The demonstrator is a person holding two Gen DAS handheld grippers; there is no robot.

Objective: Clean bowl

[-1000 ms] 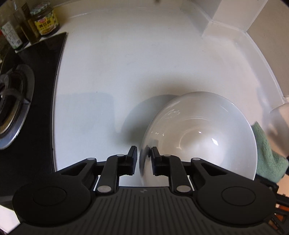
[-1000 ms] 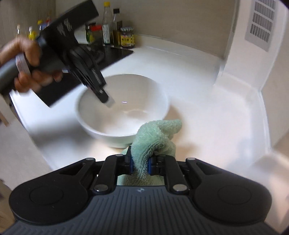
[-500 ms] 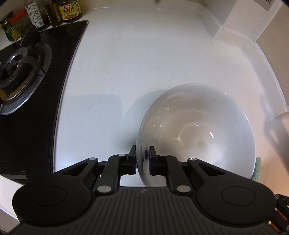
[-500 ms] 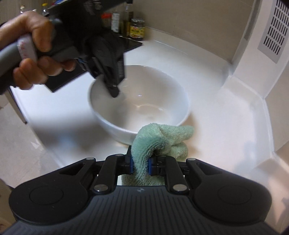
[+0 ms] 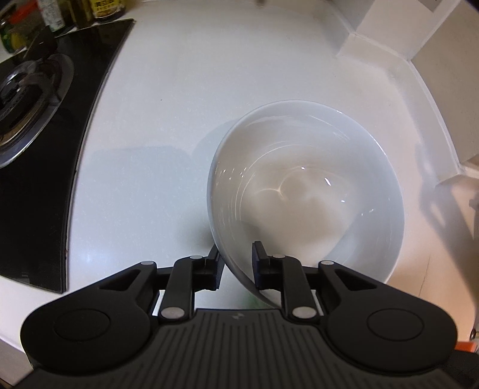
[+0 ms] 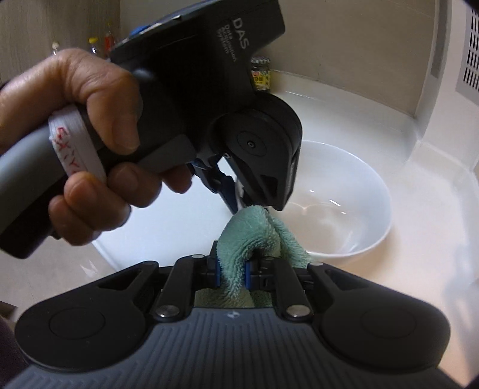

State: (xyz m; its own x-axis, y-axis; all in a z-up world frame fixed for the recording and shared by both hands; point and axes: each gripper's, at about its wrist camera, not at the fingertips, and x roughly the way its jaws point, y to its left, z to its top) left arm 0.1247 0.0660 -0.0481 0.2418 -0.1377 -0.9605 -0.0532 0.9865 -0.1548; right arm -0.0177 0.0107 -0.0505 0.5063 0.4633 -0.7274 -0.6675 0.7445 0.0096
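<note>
A white bowl (image 5: pixel 314 194) stands upright on the white counter (image 5: pixel 179 104). My left gripper (image 5: pixel 238 260) straddles its near rim, one finger outside the wall and one inside. Its jaws are opening, and gaps show between the pads and the rim. In the right wrist view a hand (image 6: pixel 74 134) holds that left gripper (image 6: pixel 245 194) close in front, over the left rim of the bowl (image 6: pixel 344 209). My right gripper (image 6: pixel 232 272) is shut on a folded green cloth (image 6: pixel 254 233), which rises just in front of the bowl, beneath the left gripper's fingers.
A black glass hob with a gas burner (image 5: pixel 27 95) lies left of the bowl. Bottles and jars (image 5: pixel 101 9) stand behind it, and one jar (image 6: pixel 261 74) shows by the back wall. A raised wall corner (image 5: pixel 389 39) and a vent grille (image 6: pixel 470 51) bound the right side.
The left jaws have spread wider around the bowl's rim. The right gripper with the cloth has moved nearer the left gripper, which now fills the right view. The cloth has left the left wrist view.
</note>
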